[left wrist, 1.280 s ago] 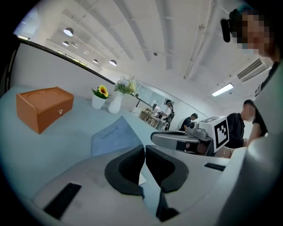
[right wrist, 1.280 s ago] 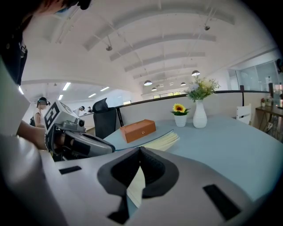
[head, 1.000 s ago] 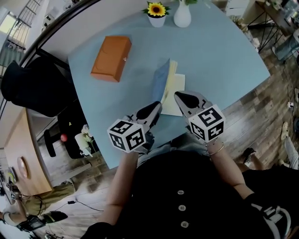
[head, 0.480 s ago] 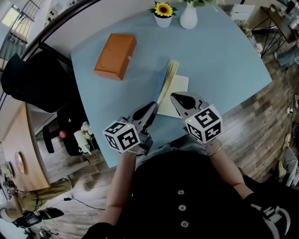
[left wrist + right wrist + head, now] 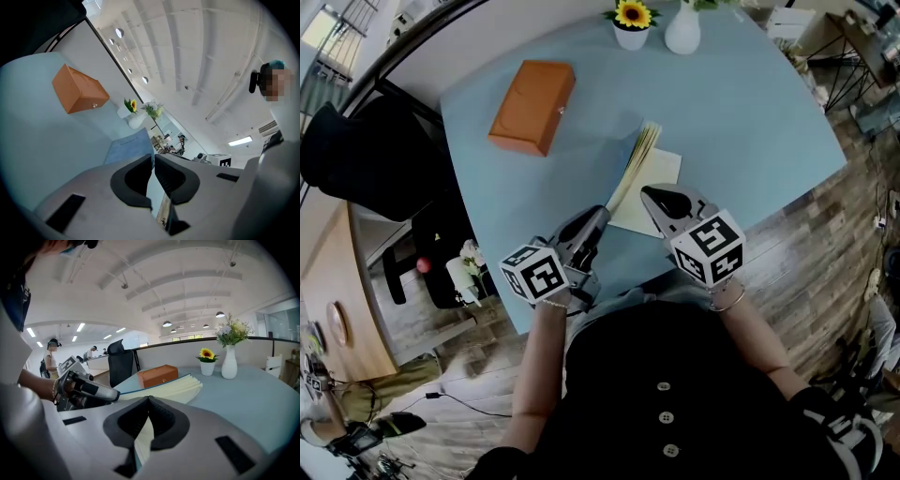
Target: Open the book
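Nearest the camera, the person's black shirt (image 5: 675, 394) is filling the lower part of the head view, and both forearms are reaching out over the near edge of the pale blue table (image 5: 750, 122). The left gripper (image 5: 598, 220) is pointing almost level, with its jaws pressed nearly together and pinching the near corner of the book's blue cover (image 5: 129, 145), which is rising between the pads and slanting up off the table. Just to its right, the right gripper (image 5: 649, 195) is tilting downward, its jaws closed on the near edge of the cream pages (image 5: 176, 387), with a sheet running straight between the pads. The book (image 5: 654, 178) is lying near the table's front edge, between and just beyond the two grippers, partly open: the lower leaves are resting flat on the table while the cover and a fan of leaves are standing up at an angle on the left side. Farther back and to the left, well apart from the book, an orange box (image 5: 532, 105) is lying flat. At the far edge, a small white pot with a sunflower (image 5: 631, 21) is standing just beside a white vase (image 5: 682, 30). Off the table's left side, a black chair (image 5: 356, 159) is standing
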Available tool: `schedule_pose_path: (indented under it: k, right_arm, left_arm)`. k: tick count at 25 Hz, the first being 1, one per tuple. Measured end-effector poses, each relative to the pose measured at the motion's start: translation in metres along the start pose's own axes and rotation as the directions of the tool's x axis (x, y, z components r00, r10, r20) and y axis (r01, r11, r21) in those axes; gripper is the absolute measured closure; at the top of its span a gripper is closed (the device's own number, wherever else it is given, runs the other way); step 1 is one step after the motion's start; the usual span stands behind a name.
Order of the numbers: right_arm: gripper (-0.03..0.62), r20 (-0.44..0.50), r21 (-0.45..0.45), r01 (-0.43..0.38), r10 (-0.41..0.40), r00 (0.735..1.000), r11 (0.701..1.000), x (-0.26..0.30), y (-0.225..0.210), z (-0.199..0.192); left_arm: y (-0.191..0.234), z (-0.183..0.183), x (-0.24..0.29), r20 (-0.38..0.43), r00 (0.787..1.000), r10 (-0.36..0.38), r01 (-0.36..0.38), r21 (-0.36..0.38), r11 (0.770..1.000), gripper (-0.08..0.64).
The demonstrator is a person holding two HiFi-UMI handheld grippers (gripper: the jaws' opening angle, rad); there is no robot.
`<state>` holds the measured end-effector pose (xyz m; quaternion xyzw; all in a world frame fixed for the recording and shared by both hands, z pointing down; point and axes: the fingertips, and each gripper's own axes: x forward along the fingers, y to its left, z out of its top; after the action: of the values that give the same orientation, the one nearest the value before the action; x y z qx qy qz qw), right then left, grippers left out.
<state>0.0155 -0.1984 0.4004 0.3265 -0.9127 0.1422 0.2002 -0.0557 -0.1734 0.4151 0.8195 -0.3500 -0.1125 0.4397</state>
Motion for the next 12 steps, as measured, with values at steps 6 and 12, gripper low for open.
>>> schedule_pose_path:
  k: [6, 12]
  right_arm:
    - [0.591, -0.010, 0.000, -0.014, 0.014, 1.000, 1.000, 0.0037, 0.0058, -0.0024]
    - [0.591, -0.017, 0.000, -0.021, 0.021, 1.000, 1.000, 0.0069, 0.0099, -0.0021]
  left_arm:
    - [0.0066, 0.0062, -0.0057, 0.033, 0.999, -0.017, 0.019, -0.050, 0.999, 0.535]
    - [0.0085, 0.0066, -0.0077, 0.024, 0.998, -0.060, 0.062, -0.092, 0.994, 0.535]
